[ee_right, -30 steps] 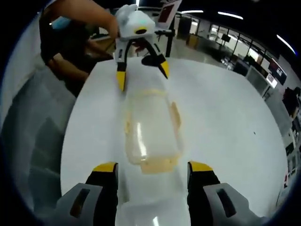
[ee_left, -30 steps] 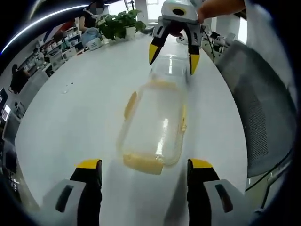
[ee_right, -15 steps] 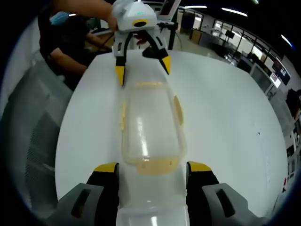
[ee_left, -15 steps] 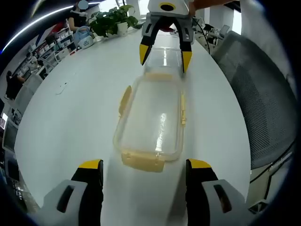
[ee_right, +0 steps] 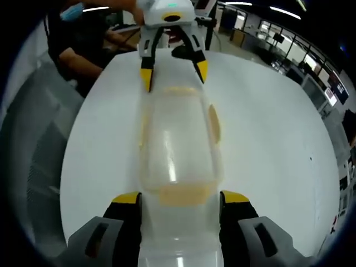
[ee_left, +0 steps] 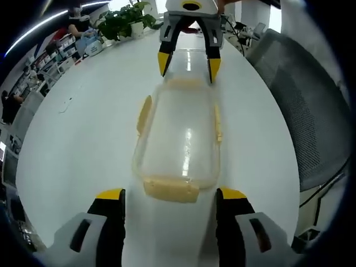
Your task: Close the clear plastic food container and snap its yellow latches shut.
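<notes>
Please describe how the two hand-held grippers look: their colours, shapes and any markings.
Both look alike. The left gripper has two black jaws with yellow tips, mounted on pale grey housings with dark oval slots. The right gripper matches it. Seen from the front, each has a white-grey body from which the black jaws spread downward, ending in yellow pointed tips.

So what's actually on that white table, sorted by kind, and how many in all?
Clear container: 1
Yellow latches: 4, two at the ends and two on the long sides
Grippers with yellow-tipped fingers: 2, left and right, both open, one at each end of the container
Potted plant: 1, at the table's far end
Total: 8
</notes>
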A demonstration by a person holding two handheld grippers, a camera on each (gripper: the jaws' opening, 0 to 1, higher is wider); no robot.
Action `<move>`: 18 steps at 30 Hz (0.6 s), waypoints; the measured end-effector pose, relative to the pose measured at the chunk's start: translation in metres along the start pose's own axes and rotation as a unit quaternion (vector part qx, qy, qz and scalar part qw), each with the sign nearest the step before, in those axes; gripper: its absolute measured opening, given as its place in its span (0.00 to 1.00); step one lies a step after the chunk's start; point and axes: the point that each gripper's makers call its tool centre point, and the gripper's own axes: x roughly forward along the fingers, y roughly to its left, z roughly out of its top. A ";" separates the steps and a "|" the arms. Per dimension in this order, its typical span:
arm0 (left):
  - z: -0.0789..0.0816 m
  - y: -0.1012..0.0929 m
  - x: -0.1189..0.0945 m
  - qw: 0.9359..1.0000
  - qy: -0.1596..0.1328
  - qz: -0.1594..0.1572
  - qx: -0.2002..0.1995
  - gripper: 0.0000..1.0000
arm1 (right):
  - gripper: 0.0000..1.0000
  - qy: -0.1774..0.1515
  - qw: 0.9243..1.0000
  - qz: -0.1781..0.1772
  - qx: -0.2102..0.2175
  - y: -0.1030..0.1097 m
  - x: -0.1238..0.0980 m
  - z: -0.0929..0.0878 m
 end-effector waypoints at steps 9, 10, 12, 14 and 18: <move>-0.002 -0.002 0.003 1.000 0.005 -0.022 0.005 0.58 | 0.55 0.008 1.000 0.009 0.003 -0.002 0.006 -0.001; -0.002 -0.002 0.003 1.000 0.004 -0.024 0.007 0.58 | 0.54 0.008 1.000 0.011 0.002 -0.001 0.007 -0.001; -0.001 -0.001 0.003 1.000 0.003 -0.025 0.014 0.58 | 0.54 0.009 1.000 0.011 -0.001 -0.002 0.008 -0.001; 0.000 0.001 0.004 0.999 0.004 -0.027 0.017 0.58 | 0.54 0.010 1.000 0.013 0.000 -0.003 0.008 0.000; 0.001 0.001 0.005 0.999 0.006 -0.035 0.023 0.58 | 0.53 0.016 1.000 0.016 -0.004 -0.003 0.010 -0.001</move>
